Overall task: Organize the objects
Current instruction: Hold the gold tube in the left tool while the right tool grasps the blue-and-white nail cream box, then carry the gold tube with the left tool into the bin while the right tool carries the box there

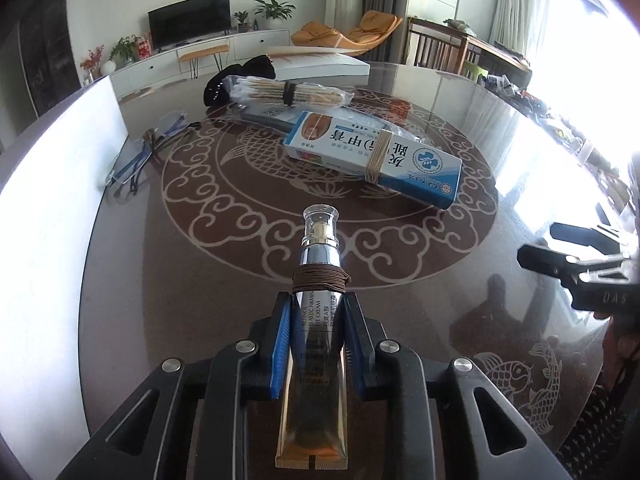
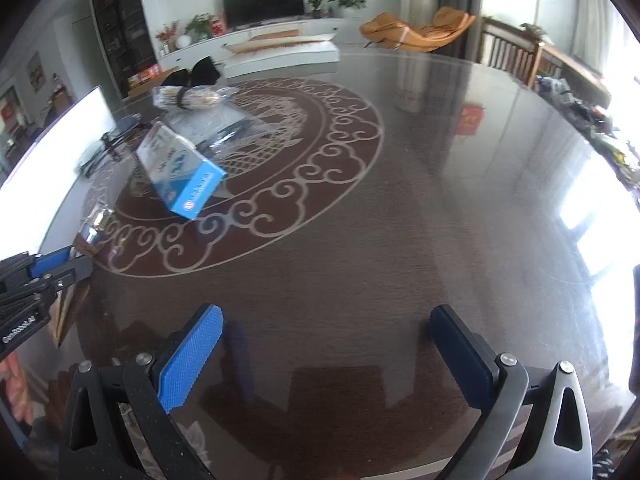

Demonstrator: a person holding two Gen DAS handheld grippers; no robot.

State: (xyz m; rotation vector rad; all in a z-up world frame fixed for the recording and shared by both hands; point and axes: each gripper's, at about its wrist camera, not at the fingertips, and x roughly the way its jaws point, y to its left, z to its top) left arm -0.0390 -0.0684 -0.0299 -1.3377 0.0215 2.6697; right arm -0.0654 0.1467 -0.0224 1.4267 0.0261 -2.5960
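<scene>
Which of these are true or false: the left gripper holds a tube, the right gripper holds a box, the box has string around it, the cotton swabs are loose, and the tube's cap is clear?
1. The left gripper holds a tube. True.
2. The right gripper holds a box. False: its jaws stand open over bare table.
3. The box has string around it. True.
4. The cotton swabs are loose. False: they are bagged and banded together.
5. The tube's cap is clear. True.
</scene>
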